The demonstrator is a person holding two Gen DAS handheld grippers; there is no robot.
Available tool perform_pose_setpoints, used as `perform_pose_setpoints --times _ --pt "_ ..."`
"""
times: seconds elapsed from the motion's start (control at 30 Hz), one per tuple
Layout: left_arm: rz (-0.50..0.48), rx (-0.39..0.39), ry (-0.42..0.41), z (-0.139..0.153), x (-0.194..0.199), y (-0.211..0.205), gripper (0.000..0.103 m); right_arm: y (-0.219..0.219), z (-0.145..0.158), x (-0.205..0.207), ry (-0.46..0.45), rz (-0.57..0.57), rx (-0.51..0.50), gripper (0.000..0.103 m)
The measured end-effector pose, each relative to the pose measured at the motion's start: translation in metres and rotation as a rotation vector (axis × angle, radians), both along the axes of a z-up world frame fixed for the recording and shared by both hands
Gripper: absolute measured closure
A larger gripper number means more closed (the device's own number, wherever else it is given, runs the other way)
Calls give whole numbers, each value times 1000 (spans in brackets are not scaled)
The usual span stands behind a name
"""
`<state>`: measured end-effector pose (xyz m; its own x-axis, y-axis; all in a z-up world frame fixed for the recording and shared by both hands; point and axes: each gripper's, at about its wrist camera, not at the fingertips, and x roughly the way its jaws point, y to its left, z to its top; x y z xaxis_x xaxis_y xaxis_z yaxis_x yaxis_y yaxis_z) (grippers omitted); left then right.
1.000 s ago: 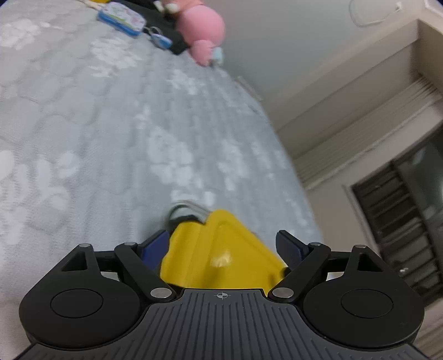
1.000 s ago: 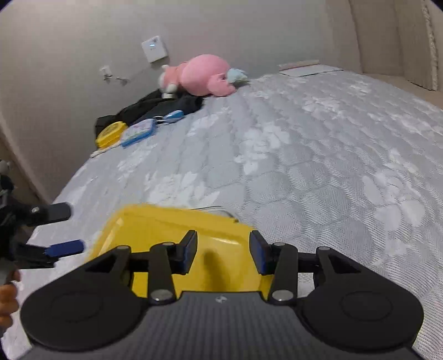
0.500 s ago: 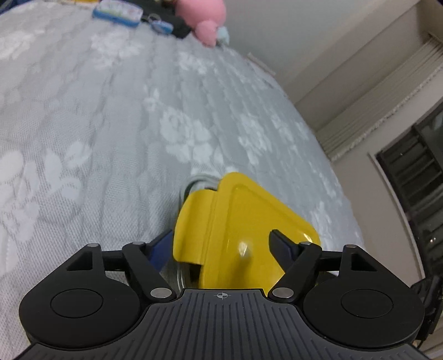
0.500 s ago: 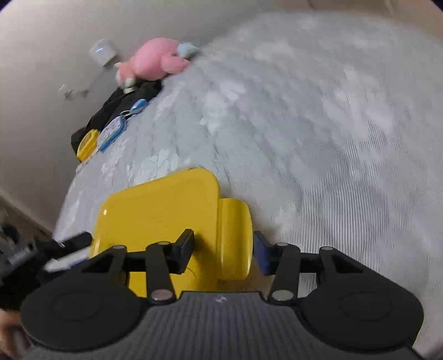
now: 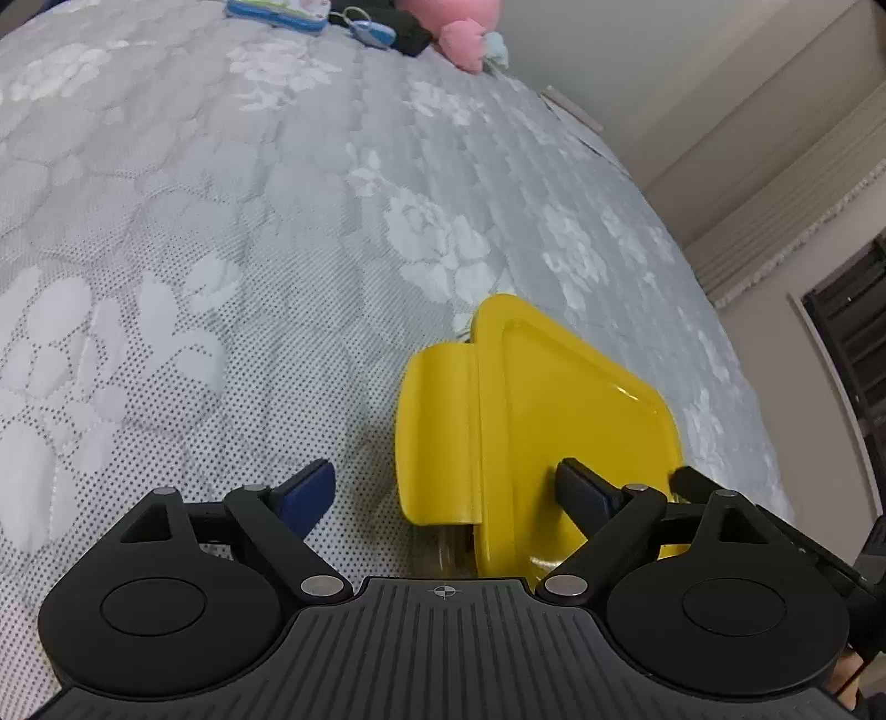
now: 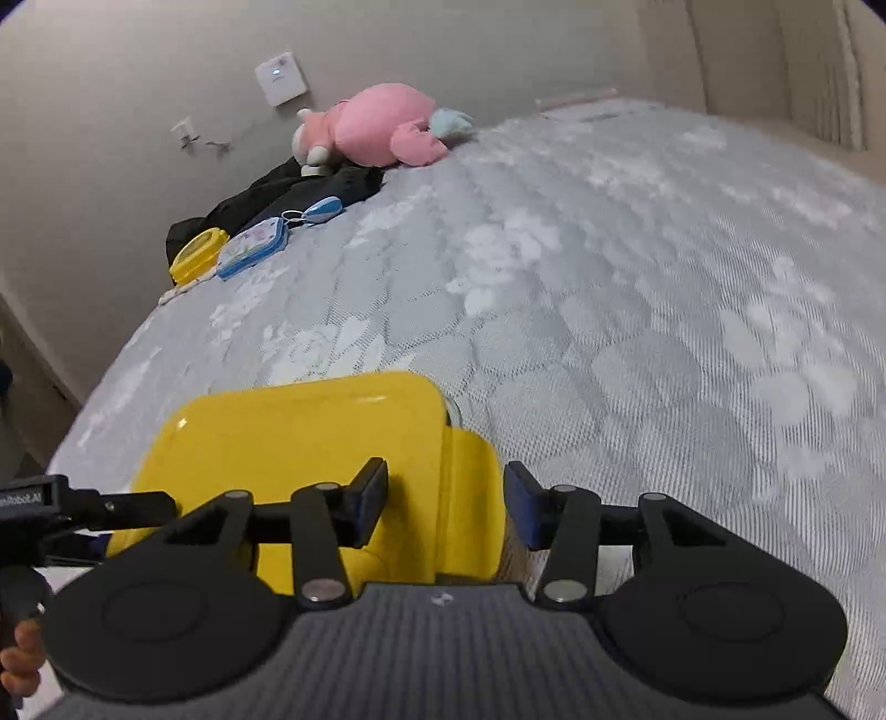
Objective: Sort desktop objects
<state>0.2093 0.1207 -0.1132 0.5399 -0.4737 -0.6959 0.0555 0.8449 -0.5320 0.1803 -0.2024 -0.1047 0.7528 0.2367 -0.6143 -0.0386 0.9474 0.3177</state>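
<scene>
- Left wrist view: the left gripper (image 5: 443, 493) hangs low over the grey quilted bed (image 5: 232, 232), fingers spread wide with nothing clasped. The yellow box lid (image 5: 559, 421) sits between them, and its side latch flap (image 5: 437, 437) hangs down the near edge. The left finger (image 5: 310, 490) is off over bare mattress; the right finger (image 5: 581, 490) lies over the lid's top.
- Far up the bed: a blue pencil case (image 5: 277, 14), a small blue tag (image 5: 372, 34) and a pink plush toy (image 5: 465, 27).
- Right wrist view: the right gripper (image 6: 446, 498) is parted too, its fingers straddling the other latch flap (image 6: 473, 498) without clamping it. The lid (image 6: 299, 437) lies at the near end of the bed (image 6: 637, 288).
- At the left edge the other gripper (image 6: 83, 507) reaches in over the lid, a fingertip of the person's hand (image 6: 19, 656) below it.
- By the wall: the plush (image 6: 382, 124), dark clothing (image 6: 277, 194), the pencil case (image 6: 252, 247), a small yellow box (image 6: 196, 256) and a wall switch (image 6: 281, 77).
</scene>
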Motion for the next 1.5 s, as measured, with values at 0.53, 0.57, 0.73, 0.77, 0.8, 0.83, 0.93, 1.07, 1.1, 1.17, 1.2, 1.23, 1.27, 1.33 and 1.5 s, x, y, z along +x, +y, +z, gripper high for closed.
perform_pose_setpoints --times 0.53,0.57,0.73,0.77,0.8,0.83,0.93,1.07,1.1,1.17,1.2,1.23,1.27,1.33,1.5 --pt "-57 63 -205 40 -29 -51 41 32 4 -8 -97 96 -29 73" --pt "-65 65 -196 36 -28 -52 42 35 3 -8 -102 102 -43 75" --pt "-79 50 -187 33 -25 -50 43 50 -1 -4 -129 134 -109 62" --pt "-86 57 -191 32 -25 -51 43 53 -2 -4 -135 140 -123 56" --pt "-92 68 -197 32 -25 -53 43 56 -3 -3 -140 147 -136 54" --pt "-98 80 -204 32 -26 -55 43 59 -4 -2 -146 153 -149 50" --pt "-114 105 -221 33 -27 -59 43 68 -7 0 -162 172 -189 39" --pt "-120 29 -223 33 -25 -47 40 65 1 -7 -192 170 -232 43" --pt "-106 0 -225 33 -23 -39 35 62 2 -8 -196 149 -220 46" --pt "-31 -52 -234 34 -21 -18 32 50 8 -11 -195 75 -188 49" --pt "15 -78 -226 34 -20 -7 29 42 11 -12 -183 27 -178 49" --pt "66 -113 -205 32 -18 5 29 33 14 -10 -156 -21 -163 45" --pt "103 -143 -182 29 -16 15 29 23 15 -9 -121 -62 -130 43" --pt "141 -164 -124 21 -12 24 29 1 9 -5 -35 -104 -4 43" --pt "104 -21 -38 12 -7 8 29 -10 -2 2 52 -100 127 44"
